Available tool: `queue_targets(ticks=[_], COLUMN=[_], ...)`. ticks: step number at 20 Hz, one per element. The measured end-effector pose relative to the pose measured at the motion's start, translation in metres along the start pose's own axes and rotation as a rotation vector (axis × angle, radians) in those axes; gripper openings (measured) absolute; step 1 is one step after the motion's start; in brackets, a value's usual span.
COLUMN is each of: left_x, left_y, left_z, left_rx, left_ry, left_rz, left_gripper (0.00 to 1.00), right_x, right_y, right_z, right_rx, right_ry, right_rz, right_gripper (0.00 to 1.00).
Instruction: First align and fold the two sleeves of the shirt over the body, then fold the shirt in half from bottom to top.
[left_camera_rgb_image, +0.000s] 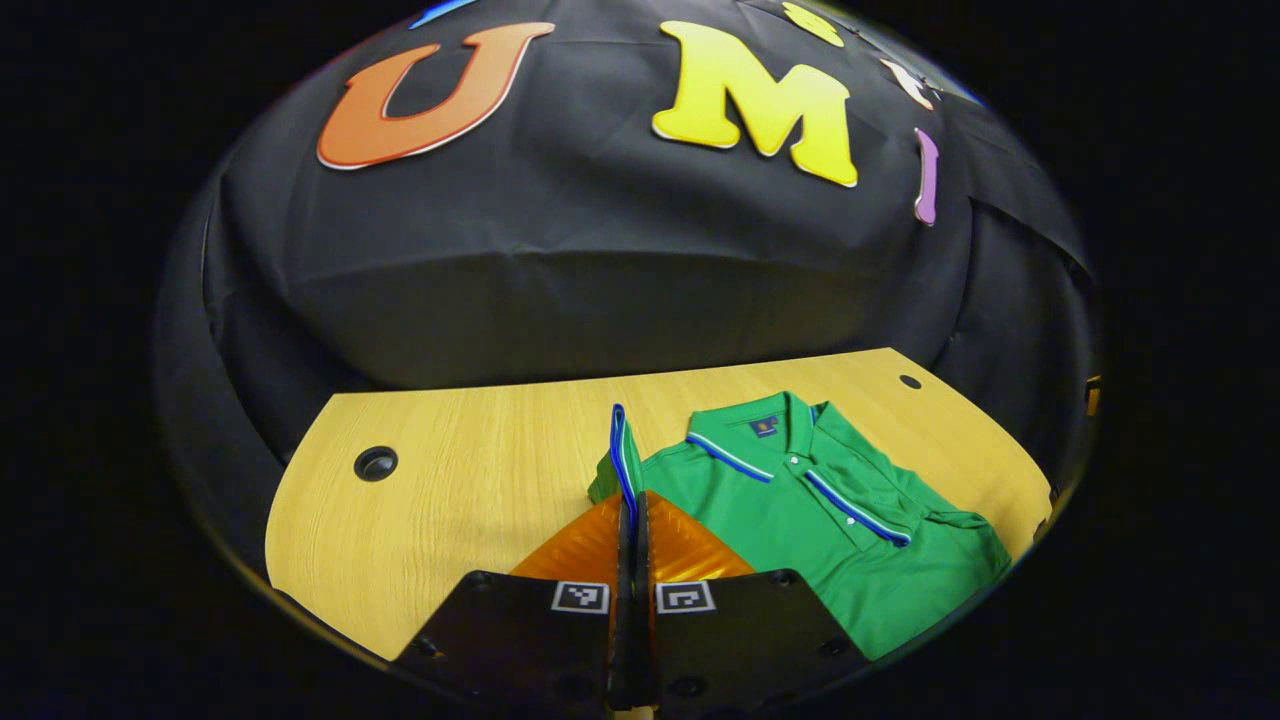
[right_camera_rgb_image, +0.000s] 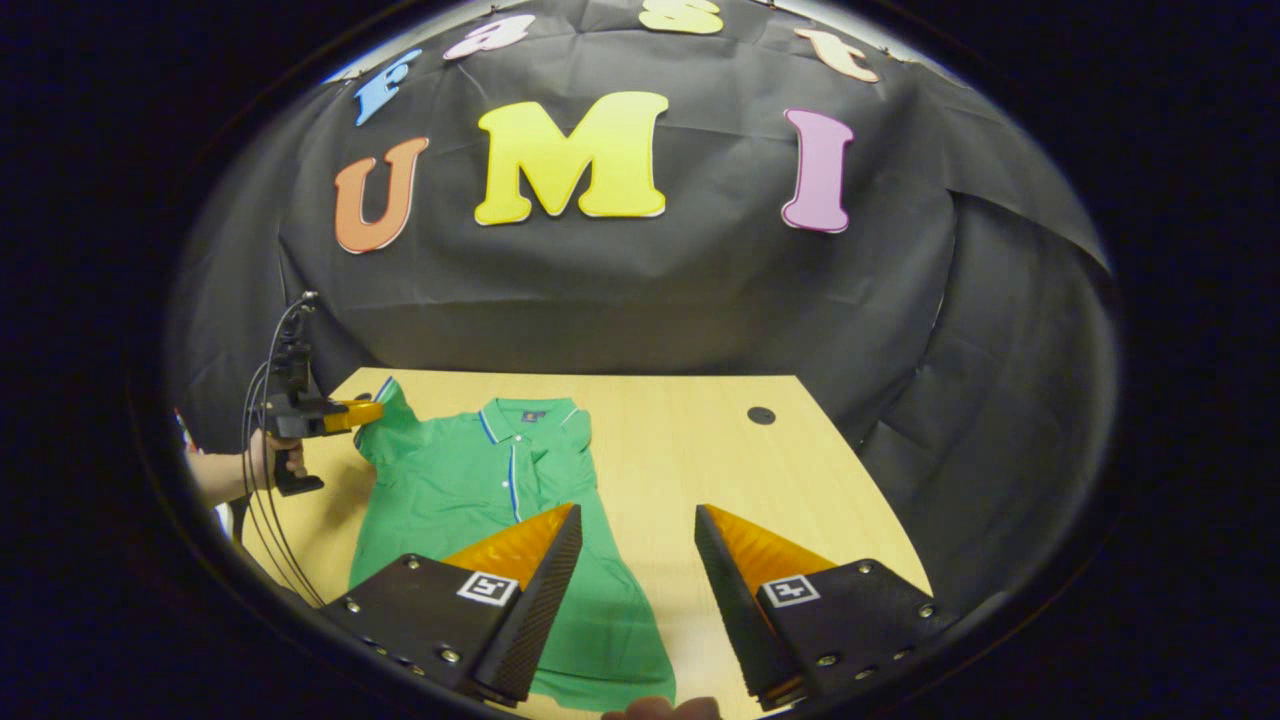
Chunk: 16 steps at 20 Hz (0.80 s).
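A green polo shirt (left_camera_rgb_image: 800, 500) with blue and white trim lies face up on the wooden table (left_camera_rgb_image: 480, 470), collar toward the wall. My left gripper (left_camera_rgb_image: 632, 500) is shut on one sleeve, whose blue-edged cuff (left_camera_rgb_image: 620, 450) stands up between the fingers. In the right gripper view, that left gripper (right_camera_rgb_image: 365, 412) holds the sleeve lifted at the far left corner of the shirt (right_camera_rgb_image: 470, 490). My right gripper (right_camera_rgb_image: 638, 512) is open above the table, just right of the shirt's lower body, with nothing between its fingers. The other sleeve (left_camera_rgb_image: 950, 520) lies folded in on the body.
The table (right_camera_rgb_image: 700, 440) has round cable holes (left_camera_rgb_image: 375, 463) (right_camera_rgb_image: 761, 414) near its back corners. Black cloth walls close in behind and at the sides. A hand (right_camera_rgb_image: 225, 475) with trailing cables holds the left gripper at the table's left edge.
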<state>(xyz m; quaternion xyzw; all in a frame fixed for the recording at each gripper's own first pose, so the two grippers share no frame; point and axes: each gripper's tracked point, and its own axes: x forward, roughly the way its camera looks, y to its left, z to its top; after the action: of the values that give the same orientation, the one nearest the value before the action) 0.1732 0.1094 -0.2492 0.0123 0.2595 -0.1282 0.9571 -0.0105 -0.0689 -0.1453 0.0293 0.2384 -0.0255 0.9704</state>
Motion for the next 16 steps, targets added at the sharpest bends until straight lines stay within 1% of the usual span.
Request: queue_targets(ticks=[6,7,13,15,16], left_x=[0.001,0.003,0.02,0.023,0.025], left_y=[-0.07,-0.081,-0.135,-0.151,-0.153], left_z=[0.022,0.023,0.003,-0.009,-0.014], left_rx=[0.009,0.012,0.023,0.02,0.025], left_ry=[-0.021,-0.017,0.041,0.074,0.088], left_rz=[-0.093,-0.105,-0.156,-0.183,-0.177], left_gripper=[0.03,0.03,0.04,0.05,0.07], right_x=[-0.015,-0.018,-0.027,-0.029,-0.029], right_y=[-0.02,-0.025,-0.041,-0.044,-0.045], right_z=[0.0,-0.002,-0.014,-0.018,-0.019], right_rx=[0.023,0.029,0.068,0.074,0.075], right_ry=[-0.036,-0.036,-0.024,-0.018,-0.017], right_rz=[-0.035,-0.041,-0.049,-0.052,-0.052], right_gripper=[0.75,0.74,0.74,0.73,0.73])
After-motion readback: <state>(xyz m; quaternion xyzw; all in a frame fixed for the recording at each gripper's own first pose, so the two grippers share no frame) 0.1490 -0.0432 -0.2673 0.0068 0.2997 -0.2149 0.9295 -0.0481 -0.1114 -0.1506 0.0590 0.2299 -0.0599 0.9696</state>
